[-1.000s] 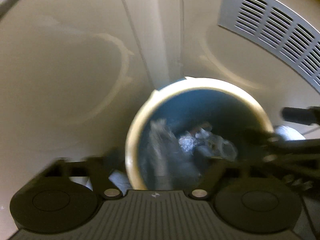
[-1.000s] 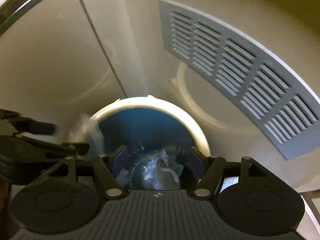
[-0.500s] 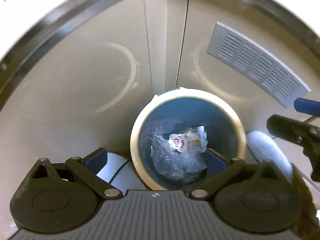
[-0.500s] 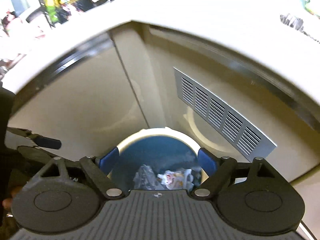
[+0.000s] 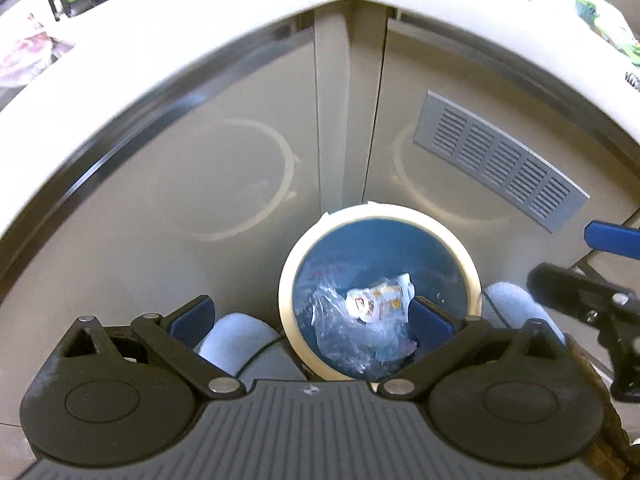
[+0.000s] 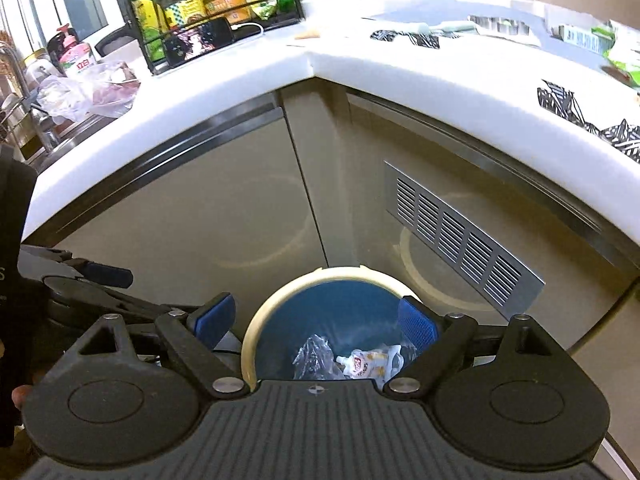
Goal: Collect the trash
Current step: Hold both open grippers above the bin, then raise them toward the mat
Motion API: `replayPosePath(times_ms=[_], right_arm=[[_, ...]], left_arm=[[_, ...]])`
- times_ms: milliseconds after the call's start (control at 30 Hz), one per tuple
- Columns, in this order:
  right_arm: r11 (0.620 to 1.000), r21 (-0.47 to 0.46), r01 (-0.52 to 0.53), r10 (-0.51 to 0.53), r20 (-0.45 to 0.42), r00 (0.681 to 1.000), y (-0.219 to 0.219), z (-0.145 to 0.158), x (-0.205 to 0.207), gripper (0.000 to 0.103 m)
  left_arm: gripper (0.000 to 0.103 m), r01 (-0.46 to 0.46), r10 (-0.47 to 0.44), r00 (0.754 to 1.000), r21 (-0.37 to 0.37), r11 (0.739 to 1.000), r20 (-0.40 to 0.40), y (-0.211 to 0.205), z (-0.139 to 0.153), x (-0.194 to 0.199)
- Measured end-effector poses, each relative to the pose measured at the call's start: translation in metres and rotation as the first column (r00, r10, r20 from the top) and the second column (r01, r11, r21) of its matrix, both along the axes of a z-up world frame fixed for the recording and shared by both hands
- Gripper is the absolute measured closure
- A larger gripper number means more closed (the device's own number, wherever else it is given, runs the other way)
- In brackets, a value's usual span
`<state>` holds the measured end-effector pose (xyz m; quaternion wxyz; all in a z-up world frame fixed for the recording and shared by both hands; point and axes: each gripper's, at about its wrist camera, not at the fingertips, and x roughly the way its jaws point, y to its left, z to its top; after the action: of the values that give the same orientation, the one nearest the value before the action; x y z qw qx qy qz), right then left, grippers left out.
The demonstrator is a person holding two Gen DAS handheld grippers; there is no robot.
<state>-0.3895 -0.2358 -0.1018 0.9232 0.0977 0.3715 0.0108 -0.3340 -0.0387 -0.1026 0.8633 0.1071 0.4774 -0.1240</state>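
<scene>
A round bin (image 5: 288,280) with a cream rim and blue inside stands on the floor in the cabinet corner. In it lie a white printed sachet (image 5: 378,300) and crumpled clear plastic (image 5: 344,332). My left gripper (image 5: 312,316) hangs above the bin's near rim, open and empty. My right gripper (image 6: 314,322) is also open and empty above the bin (image 6: 256,328), with the sachet (image 6: 368,362) and plastic (image 6: 316,356) far below. Each gripper shows in the other's view: the right gripper (image 5: 592,276) at the right edge, the left gripper (image 6: 92,276) at the left.
Beige cabinet doors with a grey vent grille (image 6: 460,240) rise behind the bin. The white counter (image 6: 360,68) above holds black-and-white wrappers (image 6: 560,100), green packets (image 6: 624,60), a bottle rack (image 6: 208,4) and a plastic bag (image 6: 88,96). Pale blue slippers (image 5: 240,340) flank the bin.
Both grippers have risen away from the bin, bringing the counter into view. The right jaws spread wider. The plastic and the sachet, earlier blurred near the fingers, now lie in the bin.
</scene>
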Motion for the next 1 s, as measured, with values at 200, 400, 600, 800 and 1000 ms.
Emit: replayPosePath(times_ms=[200, 400, 600, 800, 1000], right_arm=[[1.000, -0.023, -0.015, 0.016, 0.017, 1.000, 0.005, 0.006, -0.005, 0.013], [1.000, -0.029, -0.011, 0.012, 0.021, 1.000, 0.007, 0.008, -0.007, 0.013], [0.999, -0.032, -0.017, 0.018, 0.022, 1.000, 0.009, 0.008, -0.008, 0.013], [0.999, -0.026, -0.018, 0.019, 0.021, 1.000, 0.007, 0.007, -0.008, 0.013], [1.000, -0.020, -0.021, 0.021, 0.018, 1.000, 0.006, 0.006, -0.007, 0.012]], left_arm=[[0.000, -0.002, 0.002, 0.999, -0.001, 1.000, 0.048, 0.001, 0.012, -0.007], [0.000, 0.012, -0.012, 0.998, 0.001, 1.000, 0.061, 0.000, 0.015, -0.009], [0.000, 0.018, -0.018, 0.997, 0.002, 1.000, 0.072, 0.000, 0.017, -0.012], [0.000, 0.023, -0.024, 0.997, 0.011, 1.000, 0.074, -0.001, 0.017, -0.013], [0.000, 0.025, -0.027, 0.997, 0.022, 0.999, 0.075, -0.003, 0.016, -0.013]])
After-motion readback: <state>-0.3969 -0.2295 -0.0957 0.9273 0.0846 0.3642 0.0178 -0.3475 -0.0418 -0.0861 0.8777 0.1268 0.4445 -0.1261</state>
